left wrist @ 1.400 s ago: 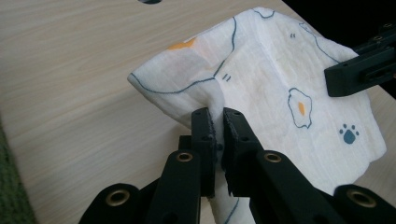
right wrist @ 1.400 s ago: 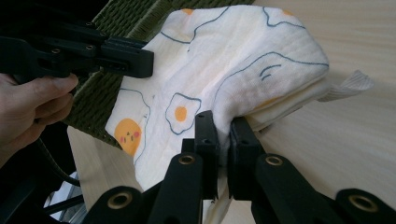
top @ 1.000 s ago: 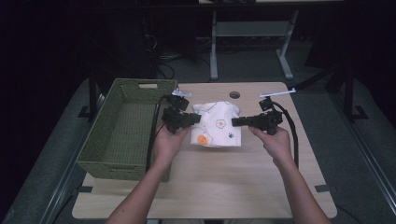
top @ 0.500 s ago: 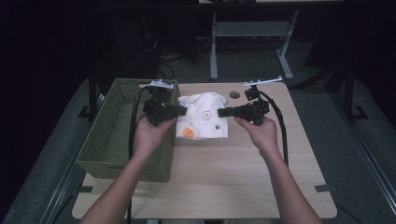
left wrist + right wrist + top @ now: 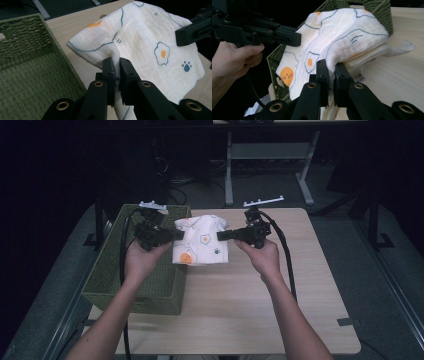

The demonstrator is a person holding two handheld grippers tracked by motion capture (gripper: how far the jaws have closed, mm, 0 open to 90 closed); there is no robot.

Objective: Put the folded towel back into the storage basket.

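A folded white cloth (image 5: 200, 240) printed with fried eggs and paw marks hangs in the air between both grippers, over the table's left part beside the basket. My left gripper (image 5: 176, 234) is shut on the cloth's (image 5: 150, 47) left edge, its jaws (image 5: 117, 72) pinching a fold. My right gripper (image 5: 221, 235) is shut on the cloth's (image 5: 332, 40) right edge, gripper (image 5: 331, 72) jaws pressed on the layered hem. A label shows under the cloth (image 5: 358, 73).
A green woven basket (image 5: 112, 270) stands at the table's left edge, directly under my left hand. The wooden table (image 5: 280, 290) stretches right and toward me. A metal desk frame (image 5: 265, 155) stands behind on the dark floor.
Both grippers have carried the cloth to the left and upward off the table, so its left edge now hangs by the basket's rim.
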